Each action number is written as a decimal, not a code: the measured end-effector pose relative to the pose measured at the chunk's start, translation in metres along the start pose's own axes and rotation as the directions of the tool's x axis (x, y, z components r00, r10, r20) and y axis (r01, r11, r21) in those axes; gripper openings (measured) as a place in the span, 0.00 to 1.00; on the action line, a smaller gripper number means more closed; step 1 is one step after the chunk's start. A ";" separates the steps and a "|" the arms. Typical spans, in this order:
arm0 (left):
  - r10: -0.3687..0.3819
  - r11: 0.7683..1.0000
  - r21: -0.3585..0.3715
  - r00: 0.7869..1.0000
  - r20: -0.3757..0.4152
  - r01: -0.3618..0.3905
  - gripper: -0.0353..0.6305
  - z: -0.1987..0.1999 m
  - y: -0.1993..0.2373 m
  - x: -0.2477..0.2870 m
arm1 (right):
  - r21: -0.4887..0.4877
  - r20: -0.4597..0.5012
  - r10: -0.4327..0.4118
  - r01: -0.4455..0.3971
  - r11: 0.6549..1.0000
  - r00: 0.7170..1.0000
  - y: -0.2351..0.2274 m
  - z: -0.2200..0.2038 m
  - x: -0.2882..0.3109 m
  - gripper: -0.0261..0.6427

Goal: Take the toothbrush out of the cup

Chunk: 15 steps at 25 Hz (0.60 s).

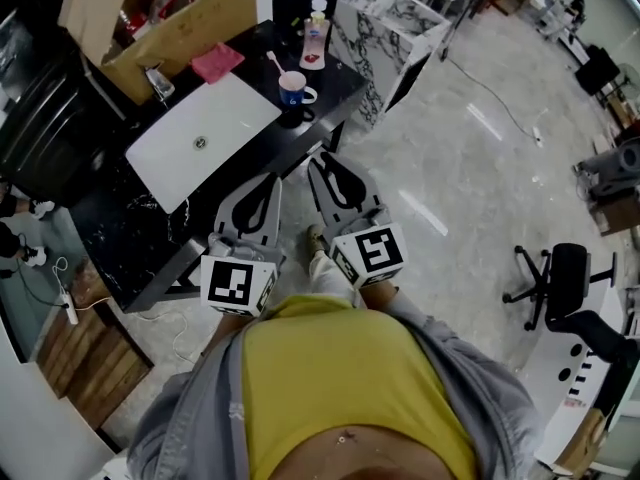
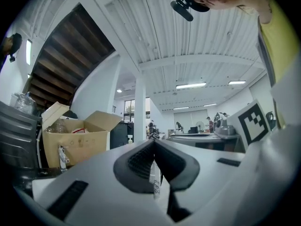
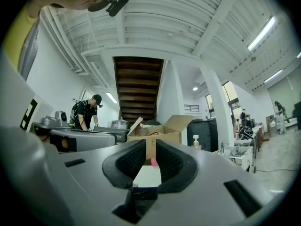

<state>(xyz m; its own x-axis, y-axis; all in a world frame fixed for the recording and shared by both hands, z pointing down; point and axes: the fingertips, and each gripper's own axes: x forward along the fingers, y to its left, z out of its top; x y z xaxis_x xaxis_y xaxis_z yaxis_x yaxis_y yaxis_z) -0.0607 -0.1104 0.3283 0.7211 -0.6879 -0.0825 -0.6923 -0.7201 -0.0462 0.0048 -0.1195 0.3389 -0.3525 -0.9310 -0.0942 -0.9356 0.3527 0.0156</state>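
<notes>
A person in a yellow top stands at the near edge of a black worktop (image 1: pixel 110 230), a gripper in each hand, both held level and pointed toward the far end. There a white cup (image 1: pixel 295 89) stands just right of a white basin (image 1: pixel 225 118) and in front of a pump bottle (image 1: pixel 316 36). The toothbrush (image 1: pixel 273 63) is in the cup and leans to the left, its upper end clear above the rim, which leaves a free length to pinch.

The left gripper (image 1: pixel 272 180) has its jaws pressed together at the tips, with nothing between them. The right gripper (image 1: pixel 320 160) is on the cup's side, and its jaws are spread a little and empty. Through the gap, a cardboard box (image 1: pixel 170 28) shows at the far left. The right gripper appears to be readied for the grasp while the left stays out of the way. Both are well short of the cup, so the approach looks barely begun. A pink cloth (image 1: pixel 217 61) lies between box and cup.
</notes>
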 end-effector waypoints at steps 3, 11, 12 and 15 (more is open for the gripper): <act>0.021 1.000 0.000 1.000 0.009 -0.021 0.05 0.002 0.022 0.036 | -0.004 -0.009 0.039 -0.039 0.999 0.999 -0.020 -0.004 0.038 0.16; 0.112 0.994 -0.013 0.994 0.007 -0.112 0.05 -0.007 0.076 0.127 | -0.042 -0.056 0.132 -0.134 0.990 0.990 -0.086 -0.021 0.131 0.18; 0.126 0.992 -0.013 0.992 0.006 -0.126 0.05 -0.008 0.083 0.137 | -0.045 -0.064 0.144 -0.147 0.988 0.987 -0.094 -0.024 0.142 0.18; 0.178 0.984 -0.017 0.984 -0.001 -0.178 0.05 -0.015 0.103 0.163 | -0.054 -0.090 0.189 -0.194 0.979 0.978 -0.113 -0.036 0.172 0.19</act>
<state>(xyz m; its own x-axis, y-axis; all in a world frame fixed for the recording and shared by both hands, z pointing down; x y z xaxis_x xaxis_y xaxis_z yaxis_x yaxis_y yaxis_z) -0.0143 -0.2981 0.3252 0.5866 -0.8051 -0.0883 -0.8088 -0.5879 -0.0134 0.0488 -0.3229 0.3571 -0.5232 -0.8522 0.0002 -0.8489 0.5213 0.0870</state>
